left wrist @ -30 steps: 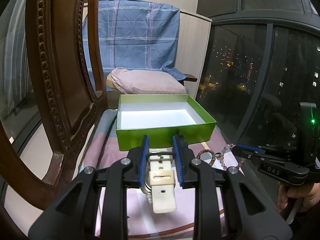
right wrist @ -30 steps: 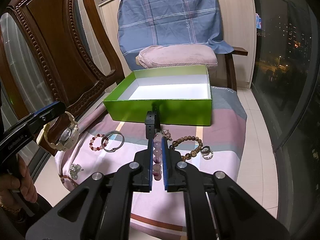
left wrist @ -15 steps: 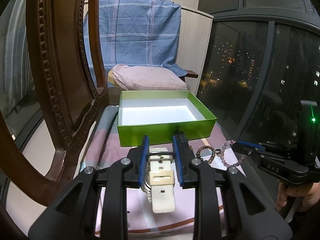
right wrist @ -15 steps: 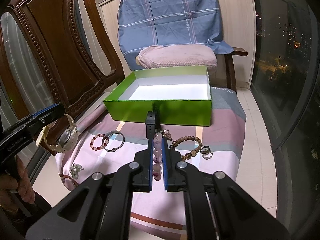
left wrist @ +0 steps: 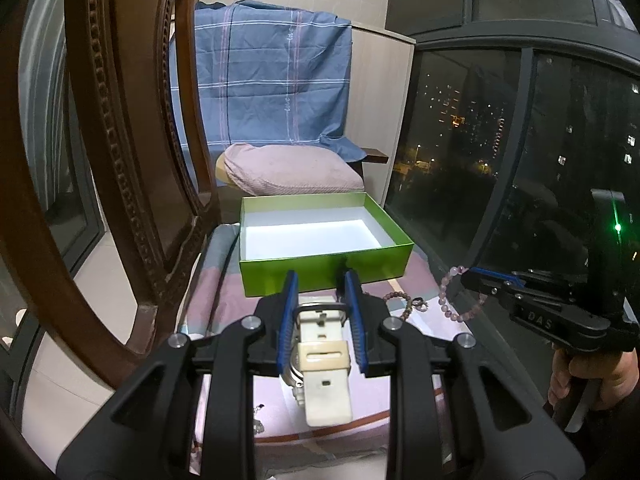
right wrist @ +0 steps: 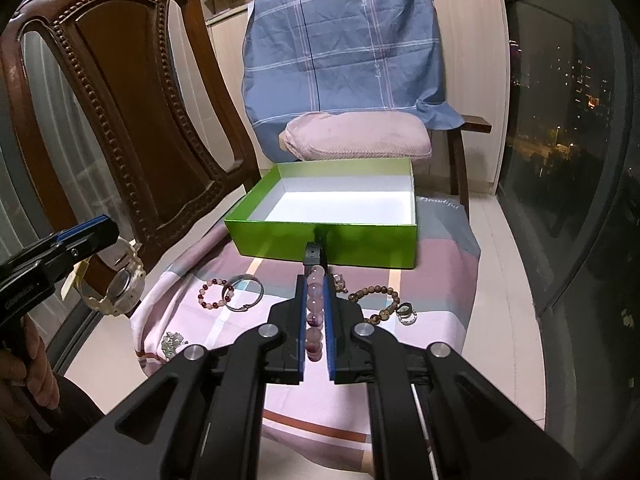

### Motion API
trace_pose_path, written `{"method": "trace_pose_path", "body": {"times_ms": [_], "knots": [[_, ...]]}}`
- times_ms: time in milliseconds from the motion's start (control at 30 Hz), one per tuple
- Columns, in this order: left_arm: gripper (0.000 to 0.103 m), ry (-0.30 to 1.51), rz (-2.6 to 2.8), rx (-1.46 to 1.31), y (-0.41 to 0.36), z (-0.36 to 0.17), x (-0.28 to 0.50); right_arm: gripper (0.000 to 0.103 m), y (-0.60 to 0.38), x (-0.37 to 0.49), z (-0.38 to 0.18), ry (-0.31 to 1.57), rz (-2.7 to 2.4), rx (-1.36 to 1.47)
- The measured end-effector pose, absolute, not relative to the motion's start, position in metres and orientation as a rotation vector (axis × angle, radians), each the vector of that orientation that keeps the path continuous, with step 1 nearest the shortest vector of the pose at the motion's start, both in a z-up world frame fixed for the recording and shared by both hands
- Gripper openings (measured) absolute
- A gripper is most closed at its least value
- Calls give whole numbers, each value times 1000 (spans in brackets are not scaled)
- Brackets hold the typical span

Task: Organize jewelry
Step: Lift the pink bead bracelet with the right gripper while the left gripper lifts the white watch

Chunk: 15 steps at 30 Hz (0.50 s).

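My left gripper (left wrist: 319, 280) is shut on a cream-white watch (left wrist: 322, 364), held above the pink cloth short of the green box (left wrist: 320, 276); the watch also shows in the right wrist view (right wrist: 116, 288). My right gripper (right wrist: 314, 280) is shut on a pink bead bracelet (right wrist: 314, 316), also short of the box (right wrist: 320, 240); the bracelet (left wrist: 450, 300) hangs from it in the left wrist view. The box is open, with a bare white inside.
On the pink cloth (right wrist: 440, 280) lie a red bead bracelet (right wrist: 210, 292), a silver bangle (right wrist: 244, 292), a brown bead bracelet (right wrist: 376, 300), a ring (right wrist: 406, 312) and a small silver piece (right wrist: 172, 342). A carved wooden chair back (right wrist: 120, 100) stands left. A window (left wrist: 520, 160) is right.
Both grippers have risen slightly and moved a little back from the box, each still holding its piece. The jewelry on the cloth has not moved.
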<state>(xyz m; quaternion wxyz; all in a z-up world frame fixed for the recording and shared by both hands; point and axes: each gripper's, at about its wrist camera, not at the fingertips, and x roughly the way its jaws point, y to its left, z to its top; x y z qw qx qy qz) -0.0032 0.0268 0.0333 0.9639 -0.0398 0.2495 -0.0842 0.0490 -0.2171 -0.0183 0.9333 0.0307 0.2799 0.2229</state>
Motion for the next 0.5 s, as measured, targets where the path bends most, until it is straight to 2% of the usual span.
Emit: {"method": "trace_pose_path", "body": {"times_ms": [500], "knots": [[24,487,-142,-36,20,53,-29,8,-217,25,4,543,456,49]]}}
